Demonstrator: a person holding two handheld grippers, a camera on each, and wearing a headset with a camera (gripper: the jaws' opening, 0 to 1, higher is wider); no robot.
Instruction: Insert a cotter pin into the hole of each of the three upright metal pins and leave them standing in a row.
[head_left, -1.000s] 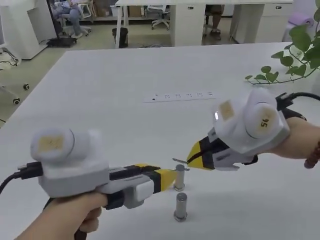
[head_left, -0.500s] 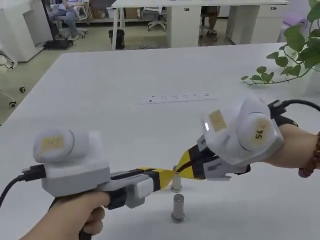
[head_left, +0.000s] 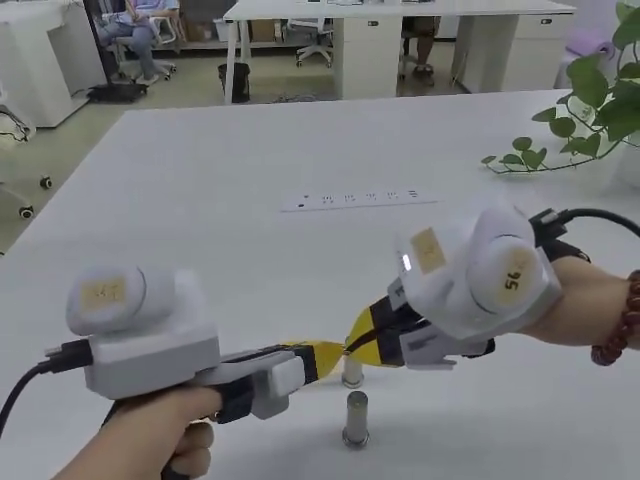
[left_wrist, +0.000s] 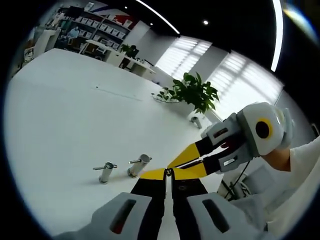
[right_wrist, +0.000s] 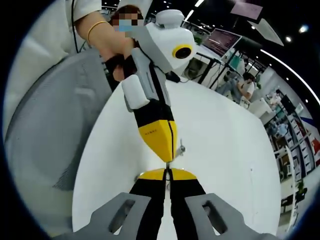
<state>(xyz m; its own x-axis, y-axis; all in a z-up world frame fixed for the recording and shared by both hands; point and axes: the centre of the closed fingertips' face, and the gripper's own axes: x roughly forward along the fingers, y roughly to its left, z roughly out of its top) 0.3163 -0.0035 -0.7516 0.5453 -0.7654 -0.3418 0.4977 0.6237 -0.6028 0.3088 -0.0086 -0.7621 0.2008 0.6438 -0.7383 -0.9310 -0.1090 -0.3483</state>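
Note:
Two short upright metal pins stand near the table's front edge. The rear pin is partly hidden behind the gripper tips, and the front pin stands free. In the left gripper view, two pins each carry a cotter pin through the top. My left gripper is shut and reaches in from the left. My right gripper is also shut, and its yellow tips meet the left ones just above the rear pin. A small metal pin top shows beside the left gripper's tip.
A white power strip lies flat mid-table. A potted plant stands at the table's far right. Beyond the table are desks, chairs and a seated person.
My right gripper has moved left and down until its tips meet the left gripper's above the rear pin. The left gripper has hardly moved.

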